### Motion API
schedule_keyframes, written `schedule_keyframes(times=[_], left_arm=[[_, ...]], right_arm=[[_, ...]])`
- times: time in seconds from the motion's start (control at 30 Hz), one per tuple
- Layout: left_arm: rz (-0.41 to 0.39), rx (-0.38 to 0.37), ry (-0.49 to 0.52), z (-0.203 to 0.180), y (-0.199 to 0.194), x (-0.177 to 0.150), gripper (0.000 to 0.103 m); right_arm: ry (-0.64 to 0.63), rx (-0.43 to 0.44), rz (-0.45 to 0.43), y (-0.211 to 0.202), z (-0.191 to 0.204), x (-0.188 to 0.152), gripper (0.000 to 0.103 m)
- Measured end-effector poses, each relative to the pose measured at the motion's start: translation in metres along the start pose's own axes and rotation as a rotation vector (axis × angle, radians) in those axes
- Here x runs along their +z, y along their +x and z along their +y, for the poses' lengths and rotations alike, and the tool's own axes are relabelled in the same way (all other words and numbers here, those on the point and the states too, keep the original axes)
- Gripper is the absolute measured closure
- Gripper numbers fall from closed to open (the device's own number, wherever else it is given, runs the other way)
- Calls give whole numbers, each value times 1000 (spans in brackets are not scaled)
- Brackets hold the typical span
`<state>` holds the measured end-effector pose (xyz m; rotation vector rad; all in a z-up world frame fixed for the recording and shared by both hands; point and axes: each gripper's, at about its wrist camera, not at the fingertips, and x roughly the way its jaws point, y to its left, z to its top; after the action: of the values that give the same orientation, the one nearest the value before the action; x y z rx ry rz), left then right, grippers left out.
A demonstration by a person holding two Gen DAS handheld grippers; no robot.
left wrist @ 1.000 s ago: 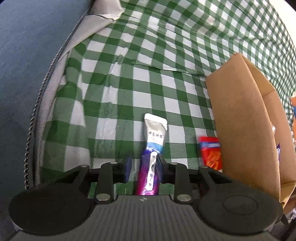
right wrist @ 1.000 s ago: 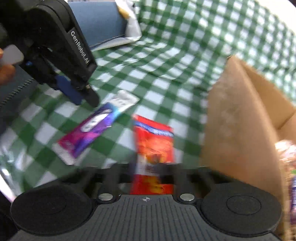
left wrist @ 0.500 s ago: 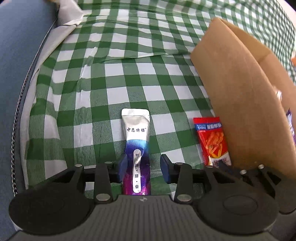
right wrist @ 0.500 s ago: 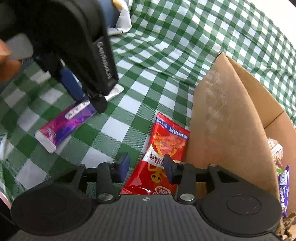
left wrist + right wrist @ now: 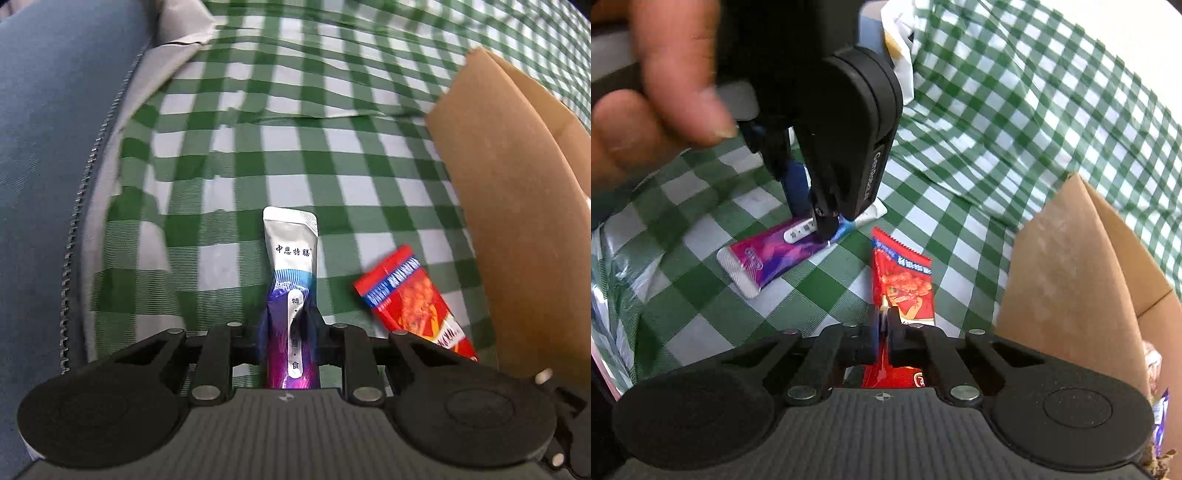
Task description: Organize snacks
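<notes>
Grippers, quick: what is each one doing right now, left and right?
Left gripper: closed on the purple sachet.
Right gripper: closed on the red snack packet.

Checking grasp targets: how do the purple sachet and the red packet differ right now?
The purple sachet is slim with a silver end; the red packet is wider, with a food picture. The left tool grips the sachet, the right tool the packet. Both are flat sealed pouches beside the cardboard box.
</notes>
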<state>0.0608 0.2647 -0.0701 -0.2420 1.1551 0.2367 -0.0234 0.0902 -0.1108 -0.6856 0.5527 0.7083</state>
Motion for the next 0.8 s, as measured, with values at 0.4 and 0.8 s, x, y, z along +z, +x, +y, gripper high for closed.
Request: schedule_keyframes(times=[0.4, 0.8], left_arm=[[12, 31, 94, -16, 5, -3, 63], [-11, 53, 129, -18, 4, -5, 71]], right_arm=[[192, 52, 92, 28, -29, 2, 18], [118, 18, 4, 11, -22, 3, 100]])
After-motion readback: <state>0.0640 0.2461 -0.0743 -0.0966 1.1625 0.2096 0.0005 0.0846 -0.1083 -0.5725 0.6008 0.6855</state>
